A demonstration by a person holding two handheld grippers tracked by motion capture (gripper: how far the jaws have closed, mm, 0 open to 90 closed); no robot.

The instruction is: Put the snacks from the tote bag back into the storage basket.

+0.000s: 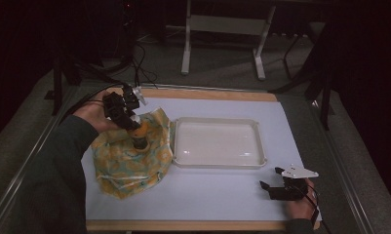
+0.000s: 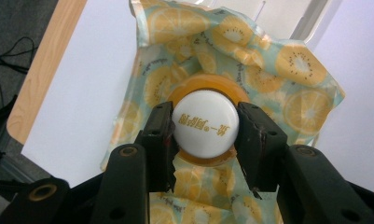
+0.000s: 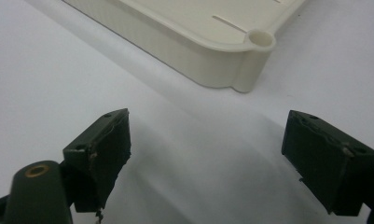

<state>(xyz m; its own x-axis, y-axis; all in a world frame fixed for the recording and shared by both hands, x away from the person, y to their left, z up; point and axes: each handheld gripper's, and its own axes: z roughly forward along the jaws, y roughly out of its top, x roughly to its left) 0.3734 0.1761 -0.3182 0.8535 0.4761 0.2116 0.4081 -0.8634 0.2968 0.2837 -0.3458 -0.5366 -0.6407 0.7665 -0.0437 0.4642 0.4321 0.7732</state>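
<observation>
Left gripper (image 1: 136,127) is coming in from about 10 o'clock on the mat, tilted down, and clamping a white bottle cap (image 2: 204,123); in the left gripper view both jaws are pressing the cap's sides at 9 and 3 o'clock. Cap is carrying gold lettering, unreadable to me. Beneath it the orange bottle (image 2: 204,88) is showing as a ring around the cap; in the high view the bottle (image 1: 140,138) is standing roughly upright. Bottle is sitting on, partly wrapped by, a crumpled fruit-print bag (image 1: 129,158), orange and kiwi slices on pale teal, lying at the mat's 9 o'clock. Bag's right edge is touching or just beside the white tray (image 1: 217,163), can't tell which. Tray is sitting mid-mat, slightly toward 3 o'clock. Right gripper (image 1: 272,179) is resting low at about 5 o'clock, near the tray's near-right corner but apart from it, jaws spread wide and holding nothing. Right gripper view is showing the tray corner (image 3: 250,60) at 12 o'clock from the jaws, white mat (image 3: 175,154) between them. Wooden table edge (image 1: 183,225) is running along 6 o'clock.
</observation>
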